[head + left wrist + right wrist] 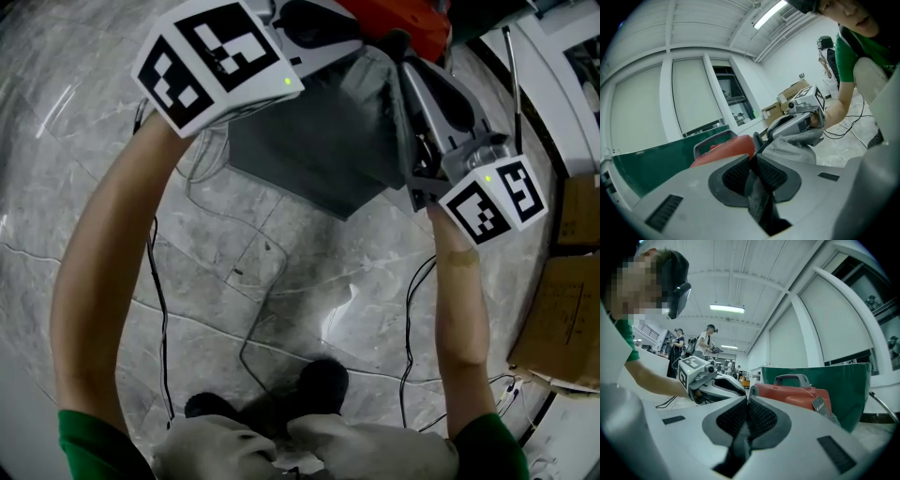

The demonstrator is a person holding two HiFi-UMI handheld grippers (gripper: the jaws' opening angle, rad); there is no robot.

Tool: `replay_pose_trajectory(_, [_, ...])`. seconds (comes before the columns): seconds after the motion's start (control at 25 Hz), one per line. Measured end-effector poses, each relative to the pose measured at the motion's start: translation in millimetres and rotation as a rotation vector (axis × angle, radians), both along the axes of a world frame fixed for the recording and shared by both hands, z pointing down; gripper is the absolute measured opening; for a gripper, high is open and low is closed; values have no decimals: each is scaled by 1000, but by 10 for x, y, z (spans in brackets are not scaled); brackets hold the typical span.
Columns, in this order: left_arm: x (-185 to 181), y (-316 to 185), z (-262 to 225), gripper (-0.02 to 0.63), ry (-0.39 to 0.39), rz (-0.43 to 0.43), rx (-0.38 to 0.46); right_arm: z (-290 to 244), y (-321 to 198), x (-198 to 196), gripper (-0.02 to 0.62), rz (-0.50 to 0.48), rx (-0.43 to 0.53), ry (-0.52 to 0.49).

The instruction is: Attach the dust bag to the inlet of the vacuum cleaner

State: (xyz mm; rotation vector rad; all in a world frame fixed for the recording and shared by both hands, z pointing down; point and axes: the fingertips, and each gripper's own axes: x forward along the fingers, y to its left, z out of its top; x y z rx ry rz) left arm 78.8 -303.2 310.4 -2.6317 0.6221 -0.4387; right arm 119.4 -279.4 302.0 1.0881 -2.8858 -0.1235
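Dust bag (319,150) of grey cloth hangs between my two grippers above the marble floor (281,281), its upper edge pulled out from side to side and its body drooping below. My left gripper (752,164) is clamped on a fold of that cloth, jaws pressed together with the fabric bunched between the pads. My right gripper (747,411) is likewise closed on a dark fold at the bag's other end. Both point toward the red vacuum cleaner (398,23), which sits just beyond the bag at the top of the head view, nearer my right gripper than my left. In the left gripper view its red body and handle lie a little left of the jaw line; in the right gripper view they lie to the right, in front of a green panel (834,380). So the machine stands ahead of the two tips and between them. I cannot make out the inlet in any view. I judge the coming move to be a forward carry of the stretched edge, held across the machine's face, with the right gripper likelier to arrive first
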Motion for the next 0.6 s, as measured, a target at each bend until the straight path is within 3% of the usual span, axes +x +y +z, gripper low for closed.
replay_pose_trajectory(0.6, [54,-19,26,46,42,-49,-13,28,-39,81,28,16,2,-55])
